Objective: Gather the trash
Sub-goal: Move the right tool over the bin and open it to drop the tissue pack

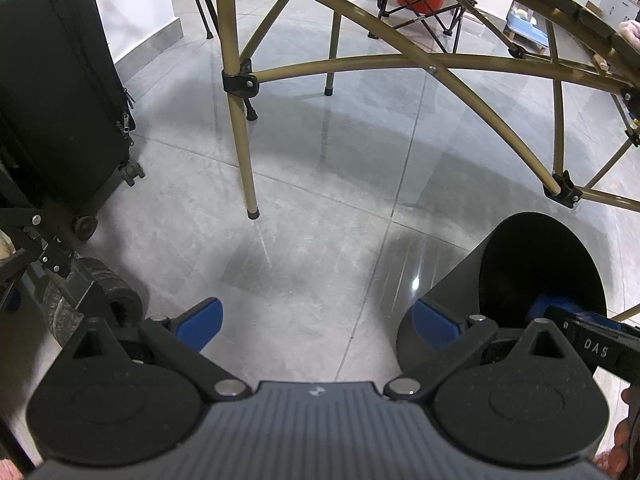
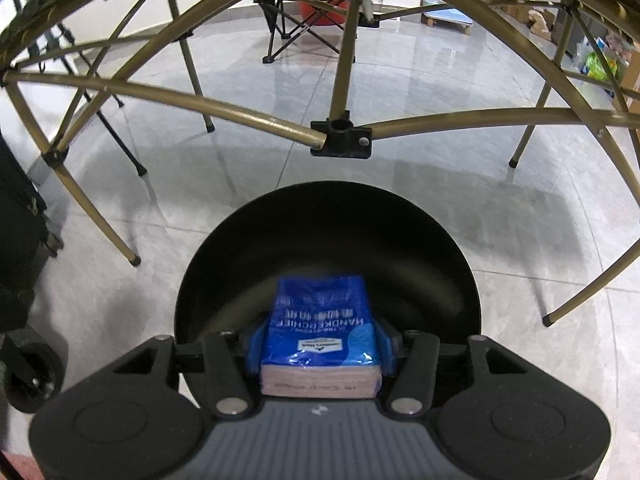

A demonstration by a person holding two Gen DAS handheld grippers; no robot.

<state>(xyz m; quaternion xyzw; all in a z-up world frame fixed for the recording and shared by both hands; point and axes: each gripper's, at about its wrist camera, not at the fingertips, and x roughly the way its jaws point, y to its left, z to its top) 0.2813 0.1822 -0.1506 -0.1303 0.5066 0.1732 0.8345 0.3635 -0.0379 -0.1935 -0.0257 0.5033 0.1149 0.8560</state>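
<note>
Between the blue pads [image 2: 386,346] of the right tool [image 2: 320,344] sits a blue pack of tissues [image 2: 320,320], wrapped in clear film, a pad against each of its sides; the tool grips it right over the mouth of a black bin [image 2: 420,240]. From the left wrist view the same bin [image 1: 448,280] stands on the grey tiled floor [image 1: 320,208], just beside the left tool [image 1: 316,320], whose jaws stand wide apart with nothing between them. Beyond the bin rise the tan legs and cross-braces of a folding desk [image 2: 224,112]. A black suitcase [image 1: 60,92] on wheels stands at the left, and a folding camp chair [image 2: 304,12] is further back
</note>
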